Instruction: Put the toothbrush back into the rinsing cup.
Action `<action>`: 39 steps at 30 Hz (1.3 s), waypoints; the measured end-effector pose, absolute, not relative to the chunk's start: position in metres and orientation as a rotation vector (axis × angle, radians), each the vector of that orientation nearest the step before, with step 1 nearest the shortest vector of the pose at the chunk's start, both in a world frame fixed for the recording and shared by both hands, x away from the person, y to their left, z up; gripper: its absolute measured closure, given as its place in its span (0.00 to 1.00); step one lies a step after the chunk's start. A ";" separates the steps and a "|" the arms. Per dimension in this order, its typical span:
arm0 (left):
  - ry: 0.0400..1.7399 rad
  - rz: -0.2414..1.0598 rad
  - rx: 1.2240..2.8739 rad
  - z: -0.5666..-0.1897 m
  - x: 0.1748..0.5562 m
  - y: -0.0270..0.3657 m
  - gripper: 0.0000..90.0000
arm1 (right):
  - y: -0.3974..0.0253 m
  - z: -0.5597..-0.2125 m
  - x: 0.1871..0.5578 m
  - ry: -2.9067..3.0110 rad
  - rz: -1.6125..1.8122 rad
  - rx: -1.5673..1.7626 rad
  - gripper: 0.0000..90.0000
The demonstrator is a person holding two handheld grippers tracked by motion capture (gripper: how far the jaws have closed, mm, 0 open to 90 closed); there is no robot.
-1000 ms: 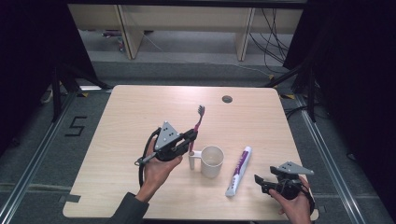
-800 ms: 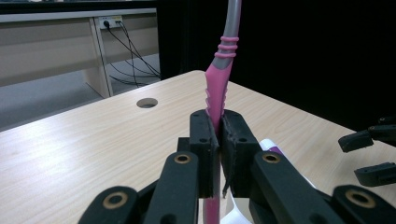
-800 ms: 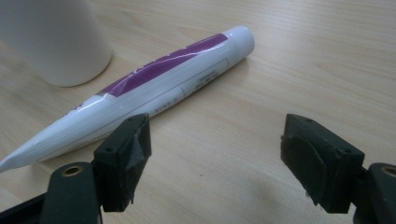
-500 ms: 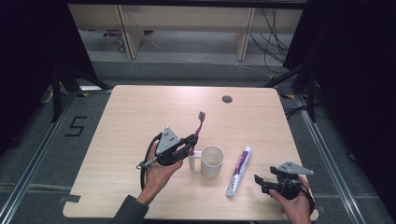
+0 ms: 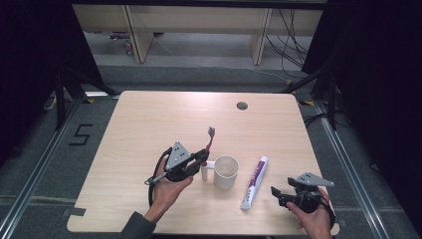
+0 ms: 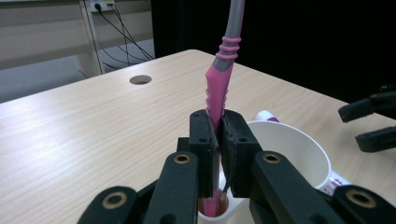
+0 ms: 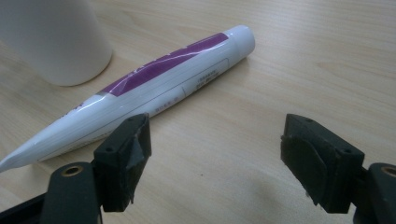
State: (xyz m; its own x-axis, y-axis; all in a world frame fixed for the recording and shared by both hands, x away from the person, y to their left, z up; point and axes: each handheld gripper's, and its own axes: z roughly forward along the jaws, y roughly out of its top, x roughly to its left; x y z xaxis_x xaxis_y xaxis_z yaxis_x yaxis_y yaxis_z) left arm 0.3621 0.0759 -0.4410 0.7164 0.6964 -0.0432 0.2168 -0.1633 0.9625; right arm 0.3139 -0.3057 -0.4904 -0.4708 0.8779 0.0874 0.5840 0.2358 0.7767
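A pink and grey toothbrush is clamped between the jaws of my left gripper, standing tilted with its head up, just left of a white mug. A white and purple toothpaste tube lies flat on the table right of the mug. My right gripper rests open near the front right edge, its jaws wide apart, a short way from the tube with nothing between them.
The light wooden table has a round cable hole near its far edge. Beyond the table are grey floor, desk legs and cables. My right gripper's jaws appear at the right of the left gripper view.
My left gripper has carried the toothbrush a little toward the near side and closer to the mug. The right gripper has stayed in place.
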 end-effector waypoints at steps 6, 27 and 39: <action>0.739 0.476 1.738 -0.448 0.361 0.077 0.92 | -0.305 -0.490 0.314 2.147 1.095 1.350 0.28; 0.743 0.457 1.784 -0.457 0.358 0.079 0.91 | -0.305 -0.490 0.314 2.151 1.093 1.349 0.28; 0.744 0.473 1.775 -0.454 0.356 0.081 0.60 | -0.305 -0.490 0.313 2.150 1.094 1.348 0.28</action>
State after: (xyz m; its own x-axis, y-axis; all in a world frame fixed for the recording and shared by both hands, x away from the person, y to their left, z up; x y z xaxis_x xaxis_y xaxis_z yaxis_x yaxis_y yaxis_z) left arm 0.3557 0.0807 -0.4542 0.7231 0.6893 -0.0446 0.2515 -0.2026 0.9464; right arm 0.3134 -0.3054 -0.4903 -0.4703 0.8783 0.0857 0.5865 0.2385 0.7741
